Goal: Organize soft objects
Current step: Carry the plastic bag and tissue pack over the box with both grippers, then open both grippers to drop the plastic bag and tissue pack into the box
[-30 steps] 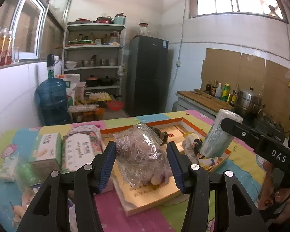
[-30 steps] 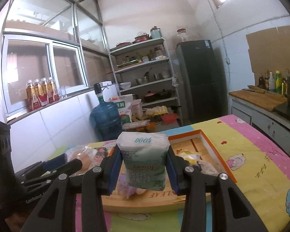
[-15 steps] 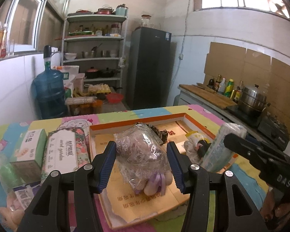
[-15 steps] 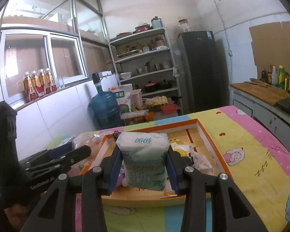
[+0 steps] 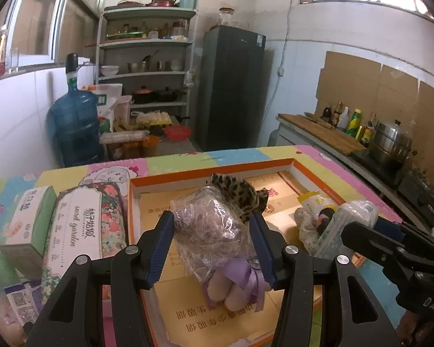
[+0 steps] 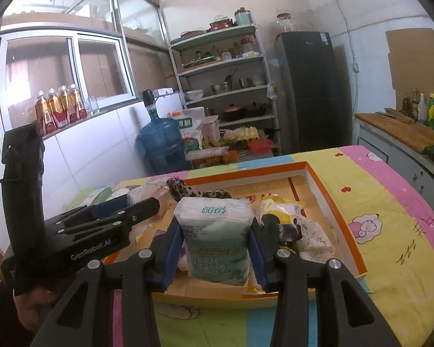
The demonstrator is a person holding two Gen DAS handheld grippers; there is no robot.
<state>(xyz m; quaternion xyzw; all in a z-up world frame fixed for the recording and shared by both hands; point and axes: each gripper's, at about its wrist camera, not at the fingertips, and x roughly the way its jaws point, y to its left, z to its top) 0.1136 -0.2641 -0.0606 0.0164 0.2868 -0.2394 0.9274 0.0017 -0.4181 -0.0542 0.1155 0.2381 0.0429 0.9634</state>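
Crinkled clear plastic bag (image 5: 214, 231) with a purple ribbon tie is sitting clamped between the blue pads of the left gripper (image 5: 212, 248), hanging over the orange-rimmed tray (image 5: 211, 170). Right gripper (image 6: 215, 248) is gripping a white-and-green tissue pack (image 6: 215, 240) upright, both pads pressing its sides, above the tray's near edge. Inside the tray, a leopard-print fabric item (image 5: 240, 196) is lying toward the far side, and a yellow-and-white pouch (image 6: 277, 205) is resting next to a speckled cloth bundle (image 6: 312, 234) on the right. On the worktop (image 6: 390, 202), left of the tray, a floral wipes pack (image 5: 81, 231) is lying just beside a green-and-white tissue box (image 5: 29, 219).
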